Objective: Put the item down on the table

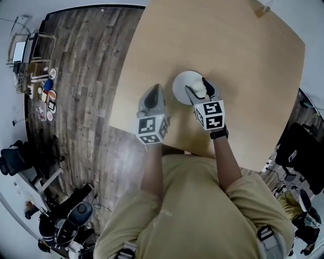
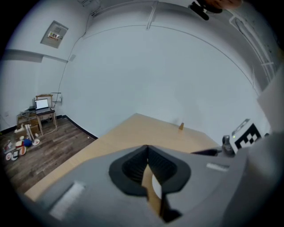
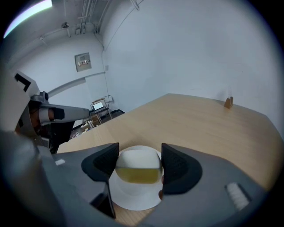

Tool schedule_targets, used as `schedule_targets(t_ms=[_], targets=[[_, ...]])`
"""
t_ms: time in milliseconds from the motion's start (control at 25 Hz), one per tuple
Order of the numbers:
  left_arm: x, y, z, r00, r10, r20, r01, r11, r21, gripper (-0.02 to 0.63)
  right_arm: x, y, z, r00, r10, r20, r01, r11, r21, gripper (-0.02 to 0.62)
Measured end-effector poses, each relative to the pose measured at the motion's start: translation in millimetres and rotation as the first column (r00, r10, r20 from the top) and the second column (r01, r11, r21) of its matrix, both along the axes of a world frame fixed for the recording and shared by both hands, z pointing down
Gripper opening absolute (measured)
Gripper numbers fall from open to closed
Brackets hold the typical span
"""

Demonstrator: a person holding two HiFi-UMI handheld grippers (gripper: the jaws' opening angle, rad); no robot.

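A small rounded item (image 3: 138, 166), white on top with a yellow-green band below, sits between the pads of my right gripper (image 3: 139, 160), which is shut on it. It is over a white plate (image 3: 131, 200) on the wooden table (image 3: 199, 128); I cannot tell whether it touches the plate. The head view shows the right gripper (image 1: 198, 87) over the near side of the plate (image 1: 180, 85). My left gripper (image 1: 153, 94) hovers left of the plate near the table's left edge. In the left gripper view the left gripper (image 2: 147, 153) is shut and holds nothing.
A small wooden block (image 1: 262, 9) stands at the table's far corner, also seen as a block (image 3: 228, 103) in the right gripper view. Wood floor (image 1: 81, 66) lies left of the table, with a desk and clutter (image 1: 35, 76) by the wall.
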State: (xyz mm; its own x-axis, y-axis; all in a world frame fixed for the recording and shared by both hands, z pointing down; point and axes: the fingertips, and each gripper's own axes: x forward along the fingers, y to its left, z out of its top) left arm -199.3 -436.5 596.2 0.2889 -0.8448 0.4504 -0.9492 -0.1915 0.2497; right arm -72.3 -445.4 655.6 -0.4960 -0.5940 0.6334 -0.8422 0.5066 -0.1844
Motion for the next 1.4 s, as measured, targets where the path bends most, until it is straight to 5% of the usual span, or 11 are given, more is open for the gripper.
schedule_targets(t_ms=[400, 960, 1400], targets=[[-9, -9, 23, 1.0, -0.007, -0.01, 0.007, 0.999, -0.047, 0.002, -24, -11, 20, 0.999, -0.033, 0.001, 0.033, 0.999, -0.004, 0.305], [-4, 1, 28, 1.0, -0.015, -0.001, 0.015, 0.998, -0.061, 0.002, -33, -24, 18, 0.997, -0.069, 0.026, 0.066, 0.99, 0.128, 0.308], [14, 12, 22, 1.0, 0.001, -0.005, -0.002, 0.999, -0.052, 0.002, -10, 4, 34, 0.998, -0.043, -0.037, 0.045, 0.998, 0.052, 0.305]])
